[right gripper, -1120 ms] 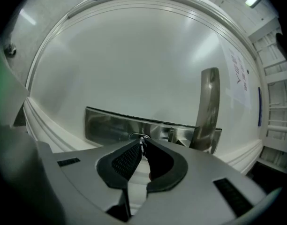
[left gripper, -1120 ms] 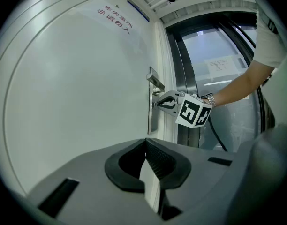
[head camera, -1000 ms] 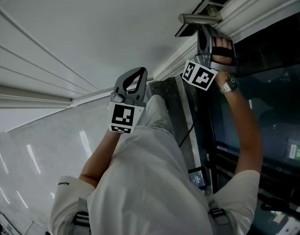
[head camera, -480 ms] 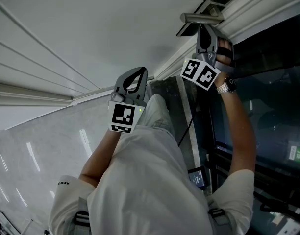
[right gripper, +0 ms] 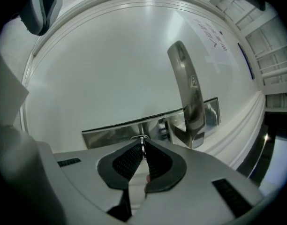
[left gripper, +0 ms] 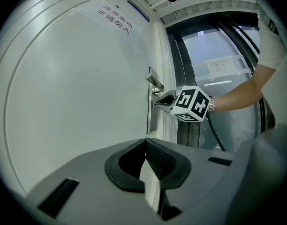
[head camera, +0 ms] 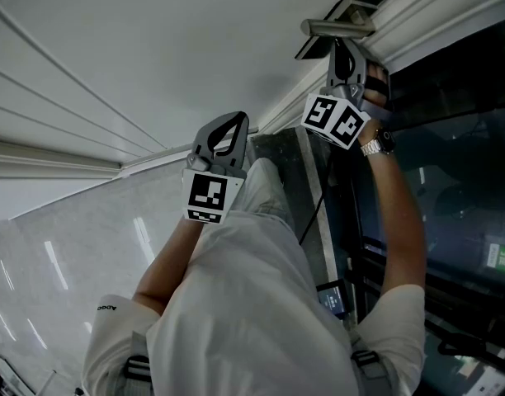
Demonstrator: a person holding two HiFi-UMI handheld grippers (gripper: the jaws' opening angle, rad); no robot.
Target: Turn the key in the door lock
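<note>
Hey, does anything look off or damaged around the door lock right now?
Nothing stands out. The right gripper has just been closing its jaws and now pinches the key in the lock plate. The plate and door handle look intact.

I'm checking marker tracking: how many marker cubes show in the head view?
2. One marker cube sits near the frame's middle; the other is at the upper right, just below the lever handle. None looks hidden.
</note>
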